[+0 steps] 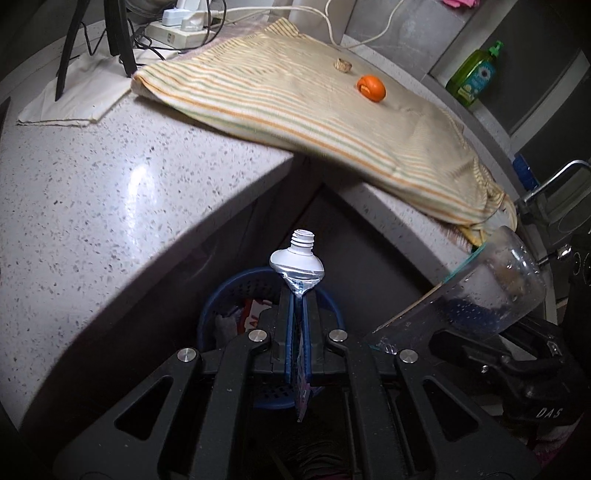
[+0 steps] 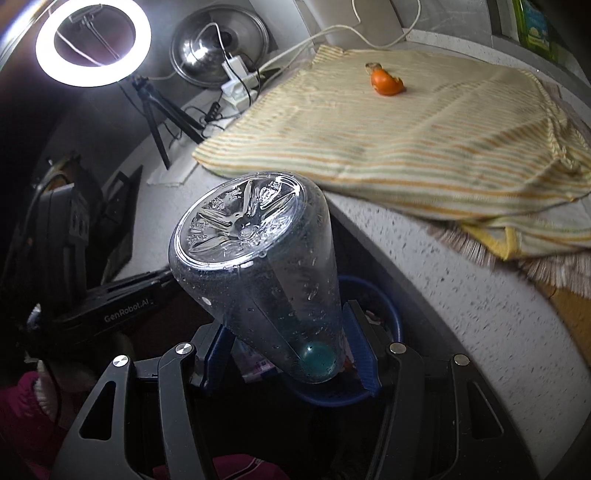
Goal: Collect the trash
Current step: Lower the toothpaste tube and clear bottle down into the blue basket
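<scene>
My left gripper (image 1: 298, 291) is shut on a flattened white tube (image 1: 297, 260) whose uncapped threaded neck sticks up past the fingertips. Directly below it stands a blue perforated bin (image 1: 221, 295) with scraps inside, tucked against the speckled counter (image 1: 110, 184). My right gripper (image 2: 288, 321) is shut on a clear wet plastic bottle (image 2: 258, 258), base pointing away and teal cap near the jaws, above the same bin (image 2: 384, 295). That bottle (image 1: 495, 288) also shows at the right of the left wrist view. An orange peel (image 1: 371, 87) and a small beige scrap (image 1: 342, 65) lie on the striped cloth (image 1: 295, 103).
The counter wraps around the bin on two sides. A ring light on a tripod (image 2: 94, 42), a power strip with cables (image 1: 177, 31) and a metal lid (image 2: 218, 48) stand at the back. A green soap bottle (image 1: 474, 74) sits on the right ledge.
</scene>
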`<state>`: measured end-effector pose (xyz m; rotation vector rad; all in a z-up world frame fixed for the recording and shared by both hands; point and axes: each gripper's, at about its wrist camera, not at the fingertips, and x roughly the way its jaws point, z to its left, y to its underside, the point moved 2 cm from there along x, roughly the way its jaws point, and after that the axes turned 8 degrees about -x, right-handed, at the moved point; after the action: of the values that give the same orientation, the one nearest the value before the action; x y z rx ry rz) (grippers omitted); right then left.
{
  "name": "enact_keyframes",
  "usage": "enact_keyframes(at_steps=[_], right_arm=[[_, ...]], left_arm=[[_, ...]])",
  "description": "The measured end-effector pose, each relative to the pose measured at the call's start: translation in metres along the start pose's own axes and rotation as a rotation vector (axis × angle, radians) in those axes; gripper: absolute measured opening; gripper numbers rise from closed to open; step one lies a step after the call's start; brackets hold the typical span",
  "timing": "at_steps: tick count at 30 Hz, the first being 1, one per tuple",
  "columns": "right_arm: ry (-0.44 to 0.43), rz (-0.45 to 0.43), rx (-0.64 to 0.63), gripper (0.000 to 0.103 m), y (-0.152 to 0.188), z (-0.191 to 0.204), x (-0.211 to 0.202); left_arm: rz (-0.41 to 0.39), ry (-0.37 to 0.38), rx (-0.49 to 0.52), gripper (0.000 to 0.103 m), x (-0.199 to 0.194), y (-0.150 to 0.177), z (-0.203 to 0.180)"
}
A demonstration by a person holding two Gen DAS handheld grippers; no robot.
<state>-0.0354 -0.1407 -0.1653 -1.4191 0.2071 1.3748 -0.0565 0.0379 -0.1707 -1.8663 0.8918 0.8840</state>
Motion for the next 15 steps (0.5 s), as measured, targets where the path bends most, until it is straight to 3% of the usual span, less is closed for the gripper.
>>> enact_keyframes(at_steps=[15], right_arm=[[0.077, 0.102, 0.042, 0.057, 0.046, -0.012, 0.062]], left_arm=[[0.072, -0.050, 0.047, 0.002, 0.055, 0.024, 0.010]])
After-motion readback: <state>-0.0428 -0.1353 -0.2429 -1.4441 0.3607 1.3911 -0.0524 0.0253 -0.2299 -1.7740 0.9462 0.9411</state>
